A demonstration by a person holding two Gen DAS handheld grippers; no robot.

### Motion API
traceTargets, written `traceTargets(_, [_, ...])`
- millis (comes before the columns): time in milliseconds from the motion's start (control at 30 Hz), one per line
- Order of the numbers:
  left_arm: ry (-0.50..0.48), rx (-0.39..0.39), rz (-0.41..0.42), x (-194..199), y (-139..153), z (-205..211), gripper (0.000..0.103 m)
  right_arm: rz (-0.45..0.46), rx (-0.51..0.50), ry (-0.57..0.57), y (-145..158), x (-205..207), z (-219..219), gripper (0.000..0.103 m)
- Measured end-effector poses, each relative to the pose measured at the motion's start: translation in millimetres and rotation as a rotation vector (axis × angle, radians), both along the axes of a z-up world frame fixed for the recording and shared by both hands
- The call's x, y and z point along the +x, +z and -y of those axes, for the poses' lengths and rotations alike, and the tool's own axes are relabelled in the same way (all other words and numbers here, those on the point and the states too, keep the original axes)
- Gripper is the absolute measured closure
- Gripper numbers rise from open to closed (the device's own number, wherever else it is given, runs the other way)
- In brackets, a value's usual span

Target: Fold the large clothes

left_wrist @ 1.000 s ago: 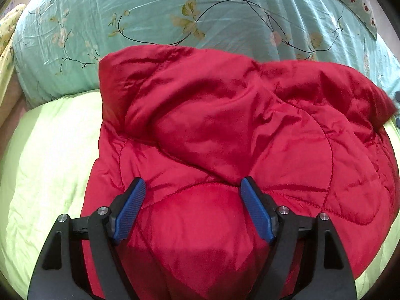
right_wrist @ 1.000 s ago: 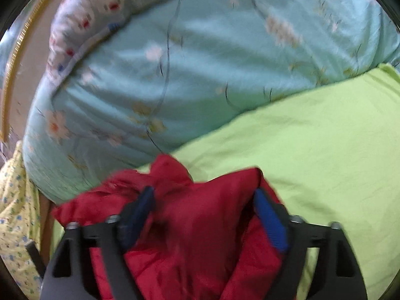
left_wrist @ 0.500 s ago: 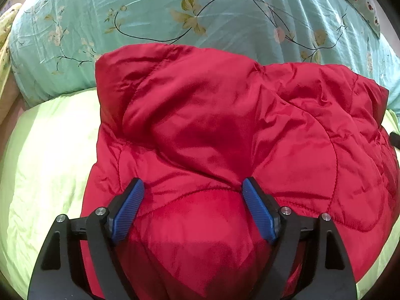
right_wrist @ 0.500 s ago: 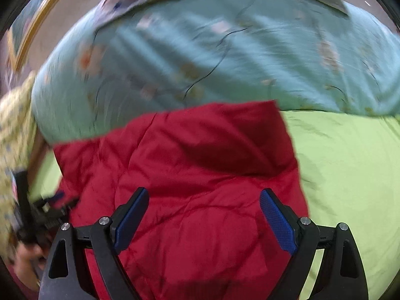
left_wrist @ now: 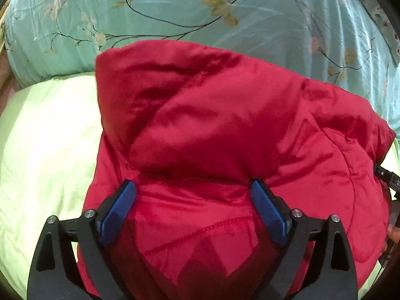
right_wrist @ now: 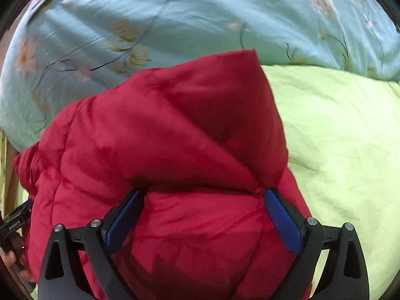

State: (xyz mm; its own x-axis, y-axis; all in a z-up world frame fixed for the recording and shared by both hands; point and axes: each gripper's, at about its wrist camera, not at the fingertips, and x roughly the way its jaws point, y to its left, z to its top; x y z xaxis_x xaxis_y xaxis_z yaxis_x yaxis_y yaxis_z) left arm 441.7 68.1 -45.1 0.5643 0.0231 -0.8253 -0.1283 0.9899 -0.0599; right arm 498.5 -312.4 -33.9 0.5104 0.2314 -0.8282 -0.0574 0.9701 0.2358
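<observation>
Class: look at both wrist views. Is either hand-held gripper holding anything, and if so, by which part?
Nothing is held. Both the left hand-held gripper and the right hand-held gripper have just been opening; each stands open over the red jacket.

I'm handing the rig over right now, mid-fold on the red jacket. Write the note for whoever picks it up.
Left gripper: open, jaws just widened, low over the near left part of the red quilted jacket; nothing clamped.
Right gripper: open, jaws just widened too, over the near right part; nothing clamped.
Jacket lies on the green sheet, far edge against the teal floral duvet.
Done: an upper flap is folded toward the near side across the body.
Left: probably regrip the edges, make the remaining folds, flatten the puffy bundle.
</observation>
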Motion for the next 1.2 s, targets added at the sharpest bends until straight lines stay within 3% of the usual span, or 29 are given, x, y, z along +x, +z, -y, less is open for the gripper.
traceTargets(200, [0.017,-0.074,-0.023,10.6,-8.4,-13.9,0.0,-0.028,0.036,-0.018,-10.5,5.9,4.6,0.0])
traceTargets(533, [-0.013,-0.108,0.034,-21.4,13.5,-27.2,0.001,-0.019,0.037,-0.019,-15.3,7.9,5.6,0.0])
traceTargets(733, [0.007,-0.083,0.024,-18.5,-7.6,-32.1,0.0,-0.017,0.032,-0.023,-16.5,1.3,2.4,0.0])
traceTargets(1000, [-0.006,-0.077,0.021,-15.3,-5.8,-30.5,0.0,0.015,0.054,-0.008,9.2,-24.7,12.9,0.0])
traceTargets(1200, [-0.04,-0.129,0.067,-55.8,7.6,-31.0,0.0,0.035,0.084,0.011,25.4,-58.0,31.6,0.0])
